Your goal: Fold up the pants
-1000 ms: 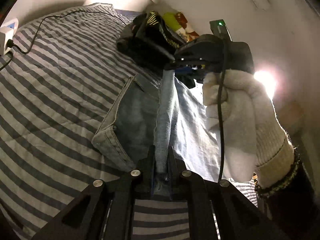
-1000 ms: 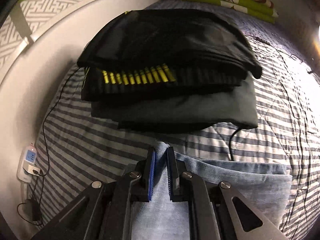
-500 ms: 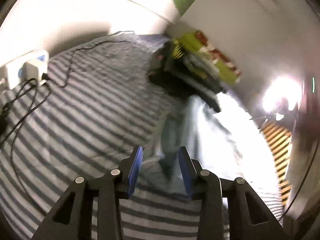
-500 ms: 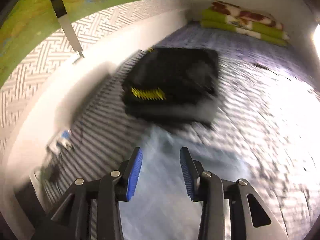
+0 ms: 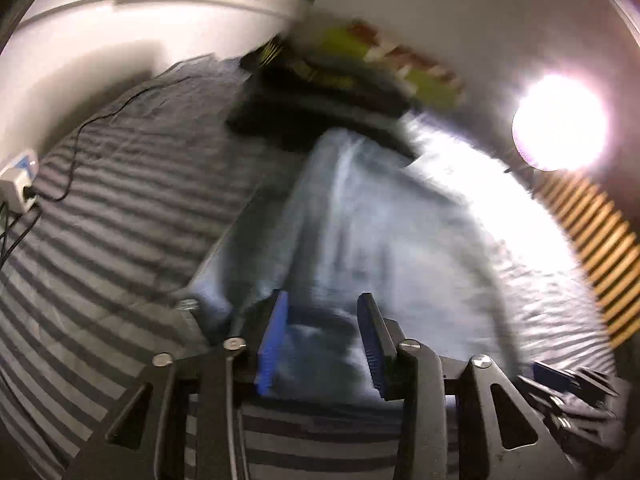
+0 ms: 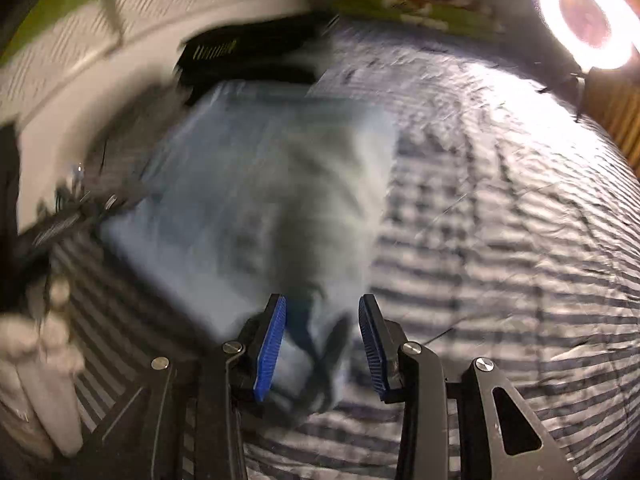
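Surface: a bed with a grey-striped cover [image 6: 500, 240], bounded by white walls. A ring light [image 6: 586, 26] shines at its far right corner. Folded light-blue jeans [image 6: 256, 184] lie mid-bed, touching a dark clothes stack [image 5: 320, 100] at the far edge. No legible writing.

Left gripper [image 5: 322, 344]: jaws parted after closing slightly, gripping nothing. Right gripper [image 6: 322, 344]: jaws parted, empty.

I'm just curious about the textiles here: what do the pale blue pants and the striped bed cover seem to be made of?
The pants look like washed denim: faded light blue, matte, with a thick fold that keeps its shape, though motion blur hides the weave. The bed cover seems a soft woven cotton or blend: matte grey and white stripes, finely crinkled under the lamp.
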